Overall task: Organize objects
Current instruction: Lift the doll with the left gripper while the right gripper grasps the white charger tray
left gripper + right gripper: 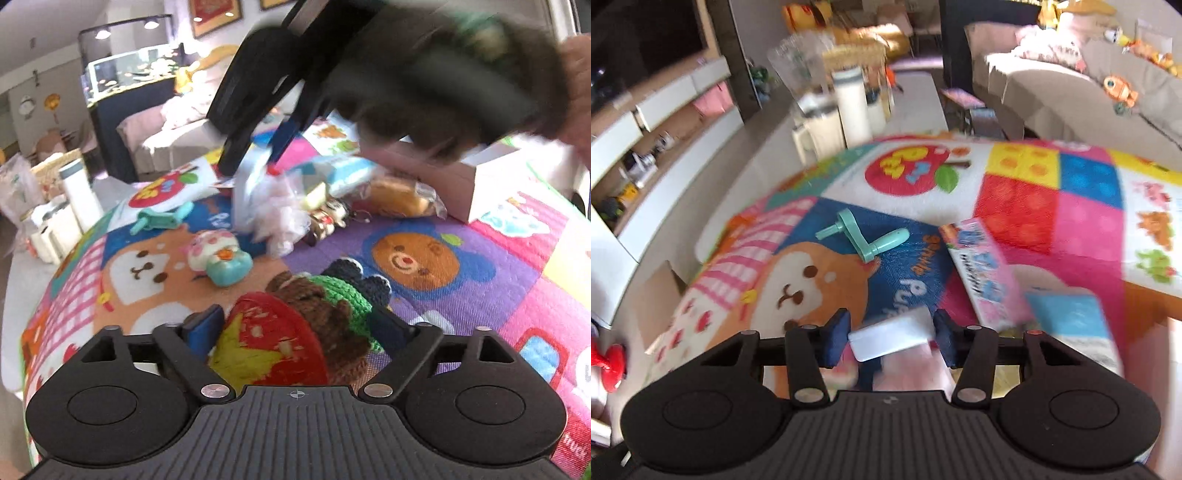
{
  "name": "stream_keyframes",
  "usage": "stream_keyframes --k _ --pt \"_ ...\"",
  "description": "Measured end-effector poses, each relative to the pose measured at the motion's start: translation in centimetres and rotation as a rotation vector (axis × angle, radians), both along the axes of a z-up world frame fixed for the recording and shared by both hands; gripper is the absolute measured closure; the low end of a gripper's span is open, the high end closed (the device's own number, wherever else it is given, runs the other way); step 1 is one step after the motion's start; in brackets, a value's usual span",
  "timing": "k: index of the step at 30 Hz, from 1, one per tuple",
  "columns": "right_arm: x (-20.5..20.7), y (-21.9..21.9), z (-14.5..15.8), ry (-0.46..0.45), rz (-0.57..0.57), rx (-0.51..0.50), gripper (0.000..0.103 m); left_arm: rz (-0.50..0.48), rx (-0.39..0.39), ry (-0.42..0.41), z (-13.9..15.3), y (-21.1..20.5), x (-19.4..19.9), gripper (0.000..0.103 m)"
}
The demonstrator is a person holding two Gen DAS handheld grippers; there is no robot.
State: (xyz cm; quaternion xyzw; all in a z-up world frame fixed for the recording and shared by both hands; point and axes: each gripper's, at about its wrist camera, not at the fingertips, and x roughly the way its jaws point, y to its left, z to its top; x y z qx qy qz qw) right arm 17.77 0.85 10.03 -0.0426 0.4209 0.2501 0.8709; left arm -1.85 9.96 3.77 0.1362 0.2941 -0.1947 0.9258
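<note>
Crocheted brown-and-green bear doll [325,314] lies on the tabletop's cartoon mat [498,280], lengthwise between the released left claw [299,328], while the right claw [892,338] brackets a white packet [890,338] (contact unclear).

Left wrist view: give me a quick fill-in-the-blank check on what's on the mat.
1. The crocheted toy lies between the fingers of the ____ gripper.
2. The teal crank lies on the mat beside a printed ____.
3. The bun is wrapped in clear ____.
4. The right gripper reaches over a white ____.

Missing words: left; apple; plastic; bag
</note>
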Motion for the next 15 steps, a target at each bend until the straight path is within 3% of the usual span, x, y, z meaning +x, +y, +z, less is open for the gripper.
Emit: stream_keyframes --k 3,7,15 --pt "-4.0 -3.7 2.2 -0.048 0.023 0.024 0.054 0.012 -0.013 0.015 0.1 -0.1 0.8 0.013" --pt "-10.6 -9.4 3.3 -0.093 0.038 0.035 0.054 0.055 -0.089 0.035 1.3 0.5 0.0 0.033" --pt "-20.6 -18.4 1.0 -0.100 -0.040 0.039 0.056 0.034 -0.117 0.048 2.4 -1.8 -3.3 0.040"
